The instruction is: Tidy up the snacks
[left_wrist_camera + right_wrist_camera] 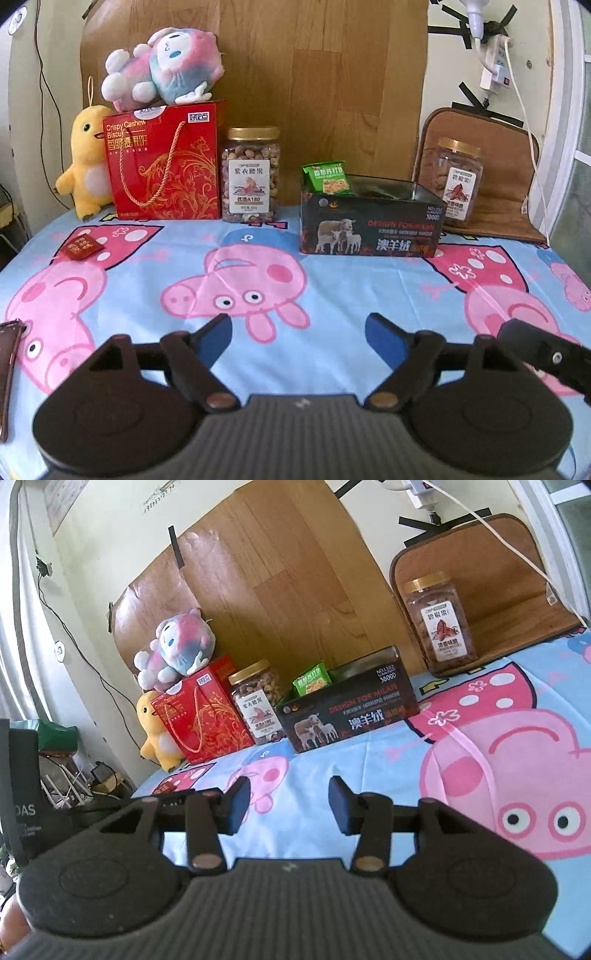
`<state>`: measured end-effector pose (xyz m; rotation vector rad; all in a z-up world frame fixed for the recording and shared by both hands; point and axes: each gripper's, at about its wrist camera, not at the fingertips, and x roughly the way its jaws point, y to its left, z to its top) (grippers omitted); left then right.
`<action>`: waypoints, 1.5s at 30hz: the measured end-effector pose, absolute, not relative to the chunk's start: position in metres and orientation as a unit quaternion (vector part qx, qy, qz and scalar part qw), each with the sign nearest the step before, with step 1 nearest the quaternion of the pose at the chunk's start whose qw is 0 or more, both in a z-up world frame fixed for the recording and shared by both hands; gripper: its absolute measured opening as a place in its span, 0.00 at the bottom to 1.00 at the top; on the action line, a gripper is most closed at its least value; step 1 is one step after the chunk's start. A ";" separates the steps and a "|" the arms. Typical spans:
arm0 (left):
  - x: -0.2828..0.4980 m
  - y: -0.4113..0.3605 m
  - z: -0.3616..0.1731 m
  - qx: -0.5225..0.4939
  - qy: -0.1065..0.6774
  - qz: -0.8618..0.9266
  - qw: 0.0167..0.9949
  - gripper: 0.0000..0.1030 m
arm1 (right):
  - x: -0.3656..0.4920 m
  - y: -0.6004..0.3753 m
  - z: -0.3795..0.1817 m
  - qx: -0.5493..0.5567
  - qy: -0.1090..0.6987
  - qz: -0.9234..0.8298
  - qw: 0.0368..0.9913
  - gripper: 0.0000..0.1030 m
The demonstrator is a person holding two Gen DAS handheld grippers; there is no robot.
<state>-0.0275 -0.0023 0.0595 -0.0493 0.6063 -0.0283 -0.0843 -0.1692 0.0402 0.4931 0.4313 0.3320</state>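
Note:
A dark open box (369, 229) printed with sheep stands at the back of the table, with a green snack packet (327, 177) upright in its left end; both show in the right wrist view, the box (347, 716) and the packet (312, 681). A small red snack packet (81, 245) lies flat at the far left. A nut jar (251, 175) stands left of the box, another jar (458, 181) to its right. My left gripper (297, 332) is open and empty, low over the cloth. My right gripper (290, 801) is open and empty too.
A red gift bag (166, 162) with a pink plush toy (162, 66) on top and a yellow duck plush (86, 158) stand at the back left. A phone (9, 365) lies at the left edge. A brown cushion (491, 155) leans behind the right jar.

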 end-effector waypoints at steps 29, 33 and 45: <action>-0.039 -0.020 0.059 0.017 0.292 0.028 0.956 1.00 | -0.100 -0.175 0.041 0.223 0.200 0.113 0.947 1.00; -0.042 -0.023 0.059 0.025 0.289 0.026 0.957 1.00 | -0.100 -0.174 0.041 0.215 0.200 0.110 0.950 1.00; -0.049 -0.023 0.066 0.010 0.276 0.030 0.961 1.00 | -0.103 -0.177 0.041 0.224 0.196 0.106 0.949 1.00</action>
